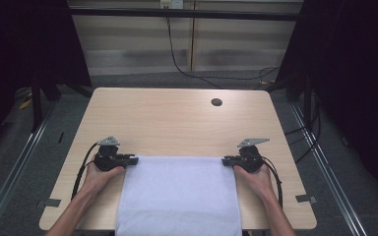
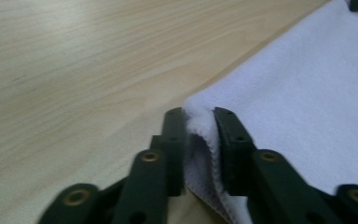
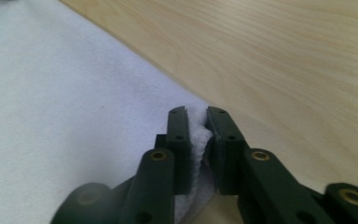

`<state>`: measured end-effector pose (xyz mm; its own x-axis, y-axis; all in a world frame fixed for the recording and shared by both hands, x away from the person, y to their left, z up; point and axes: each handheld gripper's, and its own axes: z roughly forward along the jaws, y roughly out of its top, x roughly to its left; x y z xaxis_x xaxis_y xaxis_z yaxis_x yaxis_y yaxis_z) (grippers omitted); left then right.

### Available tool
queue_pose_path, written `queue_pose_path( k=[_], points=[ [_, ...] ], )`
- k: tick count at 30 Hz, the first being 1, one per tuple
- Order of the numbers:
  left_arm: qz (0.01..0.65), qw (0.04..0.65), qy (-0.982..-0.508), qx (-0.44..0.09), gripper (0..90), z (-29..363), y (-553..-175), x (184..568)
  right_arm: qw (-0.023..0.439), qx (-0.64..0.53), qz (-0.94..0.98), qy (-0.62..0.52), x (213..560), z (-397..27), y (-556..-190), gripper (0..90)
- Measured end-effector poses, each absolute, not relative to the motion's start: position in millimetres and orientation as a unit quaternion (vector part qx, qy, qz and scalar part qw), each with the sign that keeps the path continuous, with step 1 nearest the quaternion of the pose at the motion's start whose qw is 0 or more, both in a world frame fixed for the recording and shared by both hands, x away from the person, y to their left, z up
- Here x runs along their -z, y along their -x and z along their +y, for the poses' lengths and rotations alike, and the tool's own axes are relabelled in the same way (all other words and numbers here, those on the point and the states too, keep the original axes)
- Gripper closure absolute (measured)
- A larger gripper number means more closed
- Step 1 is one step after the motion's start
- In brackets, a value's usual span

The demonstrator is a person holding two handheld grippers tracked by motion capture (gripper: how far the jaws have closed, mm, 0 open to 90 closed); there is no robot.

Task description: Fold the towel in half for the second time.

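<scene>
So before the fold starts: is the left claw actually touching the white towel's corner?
Touching. The left gripper view shows the left claw pinching the white terry towel corner between both jaws.

Soft, fuzzy white cloth on the towel (image 1: 178, 196), napped and matt. Pale wood-grain tabletop (image 1: 177, 123), smooth with a faint sheen. Matt black plastic on the left gripper (image 2: 199, 144) and right gripper (image 3: 196, 140), with brass-coloured rivets.

White towel (image 1: 178, 196) flat on table's near edge, far corners pinched up.
</scene>
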<state>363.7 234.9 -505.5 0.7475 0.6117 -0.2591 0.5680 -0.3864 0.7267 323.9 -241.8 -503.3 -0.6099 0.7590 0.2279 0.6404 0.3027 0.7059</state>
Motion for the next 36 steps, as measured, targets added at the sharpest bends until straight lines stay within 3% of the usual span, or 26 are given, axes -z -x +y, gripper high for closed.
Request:
queue_pose_path(
  k=[4, 22, 36],
  points=[
    [0.349, 0.443, -0.825, -0.032, 84.2, 237.7, -357.9, 498.2, 0.072, -0.422, 0.793, -0.434, 495.8, -243.5, -319.5, 85.3],
    [0.358, 0.520, -0.772, -0.076, 84.6, 236.8, -395.5, 433.8, 0.141, -0.483, 0.758, -0.415, 408.4, -247.4, -352.8, 86.4],
    [0.351, 0.554, -0.746, -0.115, 85.0, 232.4, -427.2, 379.1, 0.177, -0.512, 0.727, -0.422, 364.4, -254.9, -383.4, 86.7]
  ],
)
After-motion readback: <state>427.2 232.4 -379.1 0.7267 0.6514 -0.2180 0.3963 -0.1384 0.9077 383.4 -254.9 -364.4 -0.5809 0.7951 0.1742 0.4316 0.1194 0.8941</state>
